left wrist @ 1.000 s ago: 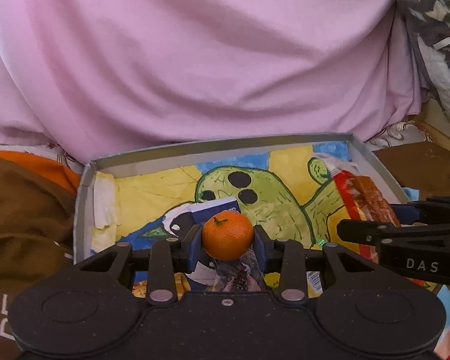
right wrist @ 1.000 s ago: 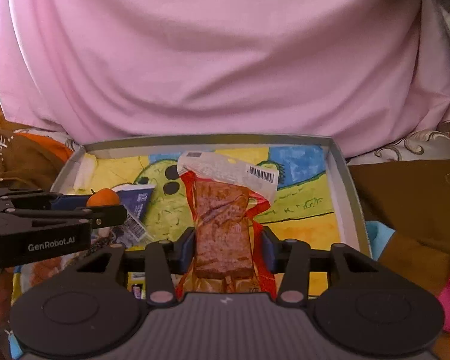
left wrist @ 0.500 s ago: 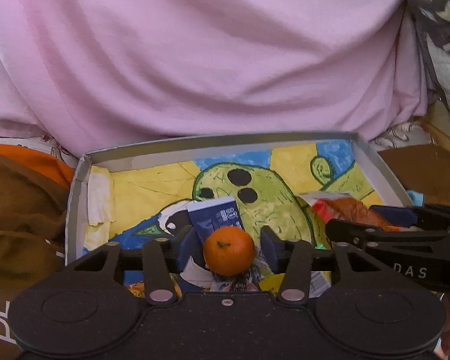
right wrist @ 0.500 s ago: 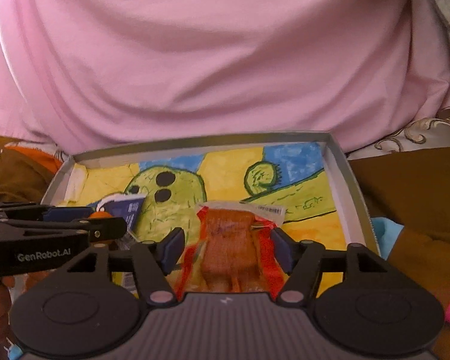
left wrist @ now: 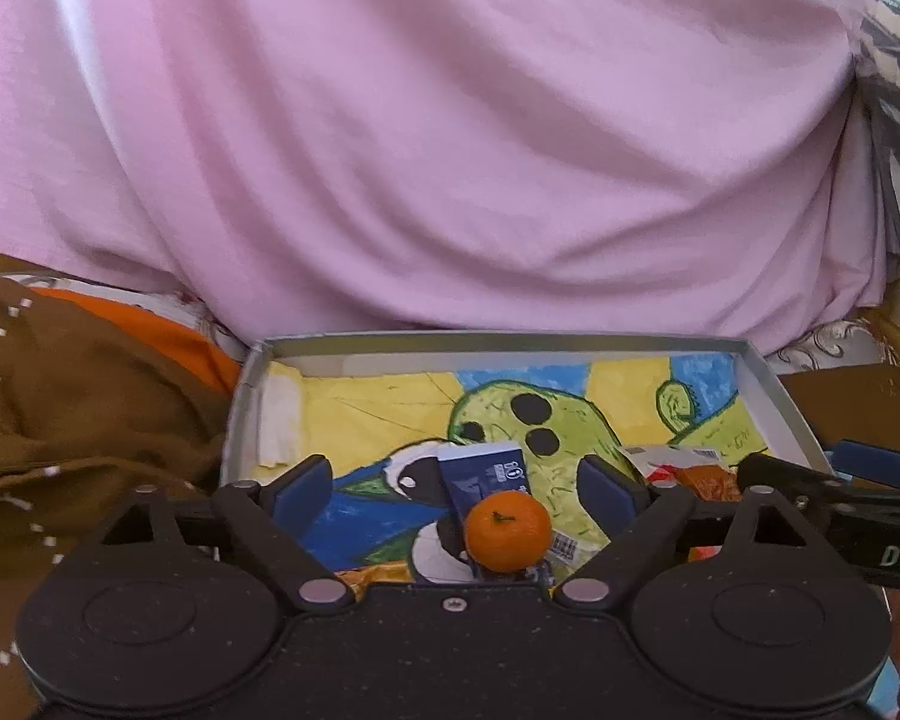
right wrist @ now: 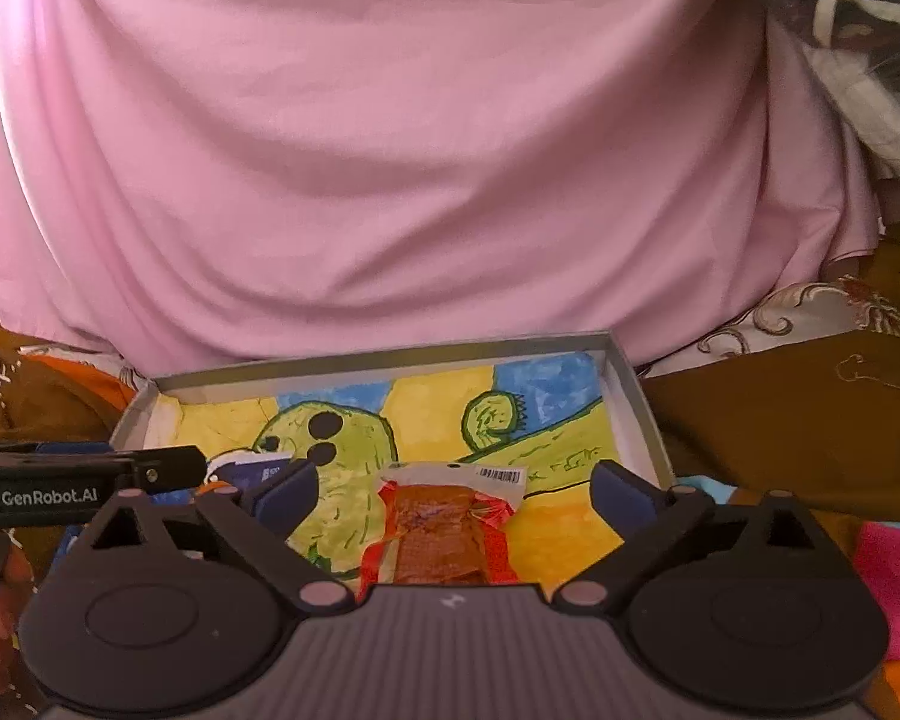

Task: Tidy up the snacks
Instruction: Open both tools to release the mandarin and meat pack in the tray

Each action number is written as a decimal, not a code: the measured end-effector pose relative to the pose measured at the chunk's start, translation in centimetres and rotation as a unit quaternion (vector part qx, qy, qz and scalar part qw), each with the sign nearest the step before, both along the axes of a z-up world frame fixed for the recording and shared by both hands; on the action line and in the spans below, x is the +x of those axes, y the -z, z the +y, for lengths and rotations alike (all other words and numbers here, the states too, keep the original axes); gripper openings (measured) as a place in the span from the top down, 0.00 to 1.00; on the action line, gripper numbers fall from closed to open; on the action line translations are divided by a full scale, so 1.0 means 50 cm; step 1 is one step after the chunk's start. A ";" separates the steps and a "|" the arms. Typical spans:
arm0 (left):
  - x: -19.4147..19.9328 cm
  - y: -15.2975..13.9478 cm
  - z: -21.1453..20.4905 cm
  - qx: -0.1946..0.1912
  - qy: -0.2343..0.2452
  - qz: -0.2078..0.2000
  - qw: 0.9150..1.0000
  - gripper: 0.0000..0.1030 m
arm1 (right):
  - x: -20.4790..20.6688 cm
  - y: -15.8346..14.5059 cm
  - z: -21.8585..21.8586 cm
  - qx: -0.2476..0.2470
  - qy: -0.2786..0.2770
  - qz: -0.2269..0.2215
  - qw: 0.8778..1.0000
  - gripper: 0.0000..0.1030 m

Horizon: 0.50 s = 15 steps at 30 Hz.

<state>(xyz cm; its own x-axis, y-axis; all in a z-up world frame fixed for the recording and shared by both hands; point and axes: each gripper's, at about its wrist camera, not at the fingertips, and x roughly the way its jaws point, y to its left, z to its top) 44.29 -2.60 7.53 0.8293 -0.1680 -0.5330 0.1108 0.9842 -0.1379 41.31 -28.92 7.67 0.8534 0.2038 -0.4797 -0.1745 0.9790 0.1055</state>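
Both grippers let go: left gripper [left wrist: 456, 489] fingers wide, tangerine [left wrist: 507, 531] free; right gripper [right wrist: 453, 489] wide over snack pack [right wrist: 444, 531].

Pink fabric [left wrist: 450, 150] fills the background, brown cloth [right wrist: 798, 420] flanking it, with a patterned blanket [right wrist: 858, 60] upper right.

My left gripper [left wrist: 456, 483] spread wide with nothing between its pads, a mandarin [left wrist: 507, 531] resting on a blue packet [left wrist: 486, 477] inside the grey tray [left wrist: 774, 390], my right gripper [left wrist: 810, 480] at the right edge, pink cloth [left wrist: 426, 150] behind.
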 end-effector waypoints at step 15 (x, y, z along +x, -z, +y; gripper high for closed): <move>-0.120 -0.070 0.031 -0.003 -0.030 -0.043 0.999 0.03 | -0.095 -0.057 -0.008 0.023 0.003 -0.034 0.999 0.00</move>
<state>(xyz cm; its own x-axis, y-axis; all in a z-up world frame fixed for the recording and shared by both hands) 38.28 -1.05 11.05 0.8809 -0.1189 -0.4581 0.0630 0.9888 -0.1356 36.54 -29.31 10.51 0.8850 0.2189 -0.4110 -0.1766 0.9744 0.1389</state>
